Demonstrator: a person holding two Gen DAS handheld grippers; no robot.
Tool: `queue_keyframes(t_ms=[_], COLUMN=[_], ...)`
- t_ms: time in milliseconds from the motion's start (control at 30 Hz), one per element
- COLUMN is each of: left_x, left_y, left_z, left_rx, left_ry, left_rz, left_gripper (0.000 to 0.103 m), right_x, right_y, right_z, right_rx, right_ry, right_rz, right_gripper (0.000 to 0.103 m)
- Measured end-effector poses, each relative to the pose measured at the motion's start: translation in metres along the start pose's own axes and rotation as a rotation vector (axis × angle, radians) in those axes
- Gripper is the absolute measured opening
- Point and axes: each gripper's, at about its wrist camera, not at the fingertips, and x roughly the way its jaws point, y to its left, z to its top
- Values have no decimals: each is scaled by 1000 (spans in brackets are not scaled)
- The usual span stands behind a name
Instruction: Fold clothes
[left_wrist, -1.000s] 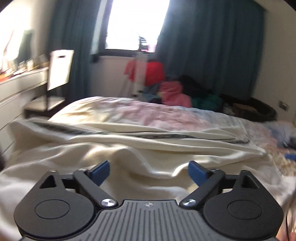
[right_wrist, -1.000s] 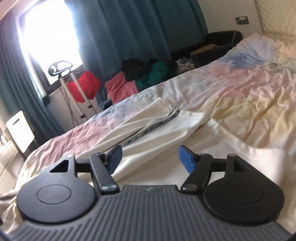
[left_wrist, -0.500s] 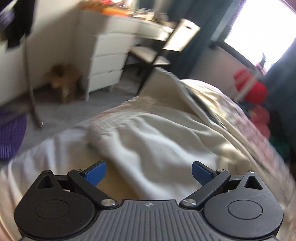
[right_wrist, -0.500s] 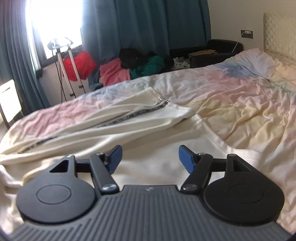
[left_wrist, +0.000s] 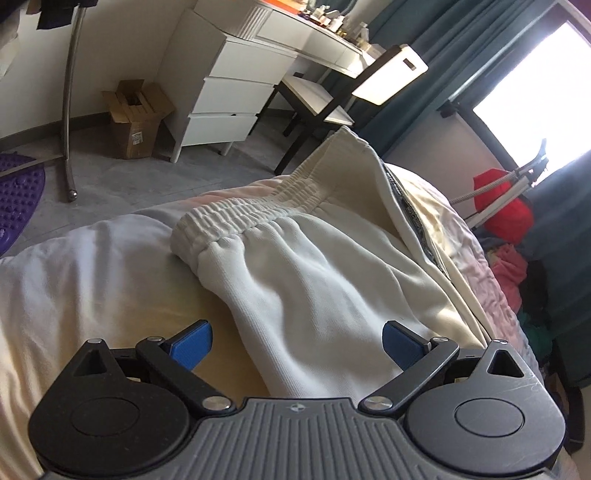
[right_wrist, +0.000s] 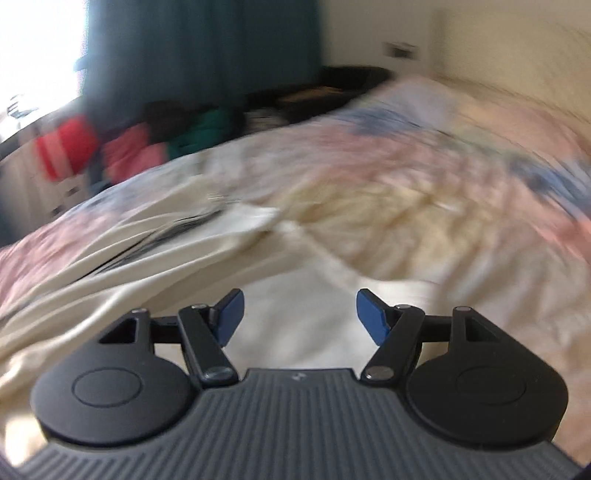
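Observation:
Cream trousers (left_wrist: 314, 266) with an elastic waistband (left_wrist: 255, 210) and a dark patterned side stripe (left_wrist: 413, 218) lie on the bed. My left gripper (left_wrist: 297, 341) is open and empty, just above the trouser fabric below the waistband. My right gripper (right_wrist: 297, 314) is open and empty, over the cream trousers (right_wrist: 155, 251); that view is motion-blurred.
The bed (left_wrist: 74, 280) has a pastel sheet (right_wrist: 424, 177). Beyond its left edge stand a white drawer unit (left_wrist: 236, 96), a chair (left_wrist: 332, 99), a cardboard box (left_wrist: 136, 118) and a metal pole (left_wrist: 68, 110). A pile of coloured clothes (right_wrist: 122, 147) lies by the dark curtains.
The left gripper has swung left from facing the window to the trousers' waistband end. The right gripper has turned right and is moving, blurring its view. Both stay open.

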Motion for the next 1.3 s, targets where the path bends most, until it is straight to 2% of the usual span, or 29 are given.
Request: queue_keyframes(t_ms=[100,233,400,500,600,700,800,867,933,1100,1133,1200,1267,1300], left_x=[5,7,11,12,11,10,8,7,7,3,2,1,1,1], left_y=[5,10,14,19,21,22,21,22,23,27,28,29,31,33], left_z=[3,3,1,0,-2,-3,-5,-6,-7,-9,-10,-10,-11,-11], left_rx=[-34,-73,-118,-158,-181,-189,-185,-193,-205,-242,-245,-257,-272,-282], left_ry=[15,24,44,54,57,56,50,48,50,38,40,46,54,54], left_rz=[-25,-29,-19,-24,-13,-5,-17,-22,-30,-46,-56,-75,-104,-112], left_gripper=[100,100,100,100,100,100,100,100,100,100,100,99,98,98], right_x=[12,29,52,59,58,50,46,48,53,54,54,54,54,54], right_y=[-28,-57,-75,-78,-74,-70,-71,-69,-64,-69,-70,-73,-75,-77], right_z=[1,-6,-19,-26,-26,-20,-16,-17,-19,-21,-21,-22,-23,-24], right_rx=[126,278,462,562,599,619,646,653,611,623,626,633,640,644], right_ry=[42,122,252,292,276,202,174,200,242,240,239,236,233,231], right_rz=[-70,-58,26,124,249,363,471,482,451,401,392,373,353,344], right_gripper=[70,70,70,71,71,72,71,71,71,70,68,56,6,6])
